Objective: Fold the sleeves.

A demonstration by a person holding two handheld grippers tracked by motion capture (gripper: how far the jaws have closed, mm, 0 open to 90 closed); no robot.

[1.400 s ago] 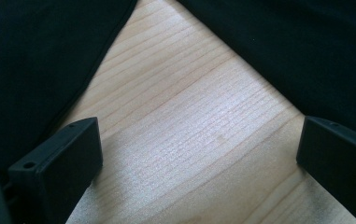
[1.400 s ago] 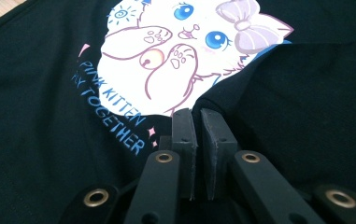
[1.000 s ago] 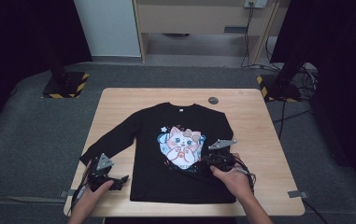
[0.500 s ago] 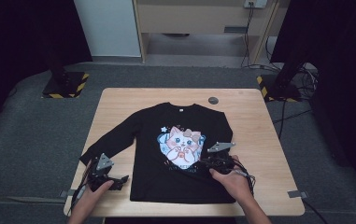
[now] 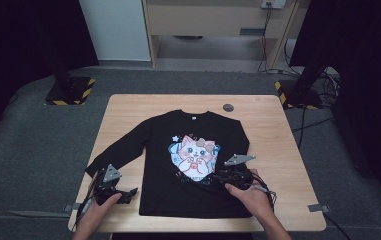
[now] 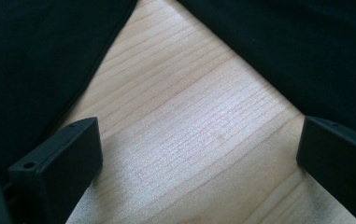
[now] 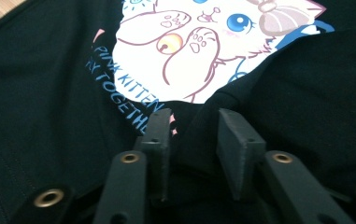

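A black sweatshirt point(image 5: 193, 150) with a pink kitten print point(image 5: 194, 152) lies flat on the wooden table point(image 5: 268, 130). Its left sleeve point(image 5: 120, 155) stretches toward the near left corner. The right sleeve point(image 7: 306, 84) is folded in over the body. My right gripper point(image 7: 192, 116) lies on the shirt just below the print. Its jaws have just been opening, and the sleeve's end lies loose between them. My left gripper point(image 6: 199, 135) rests open on bare wood in the gap between sleeve and shirt body, nothing between its pads. Both hands, with the left gripper point(image 5: 128, 192) and the right gripper point(image 5: 219, 176), are near the front edge.
A small dark round disc point(image 5: 228, 107) sits on the table beyond the collar. Bare wood runs along the right side point(image 5: 278, 160) and the far edge. Stand bases with hazard stripes point(image 5: 70, 90) point(image 5: 300, 92) sit on the grey floor beyond the table.
The right gripper has slid slightly toward the near edge over the shirt. The left gripper has stayed in place.
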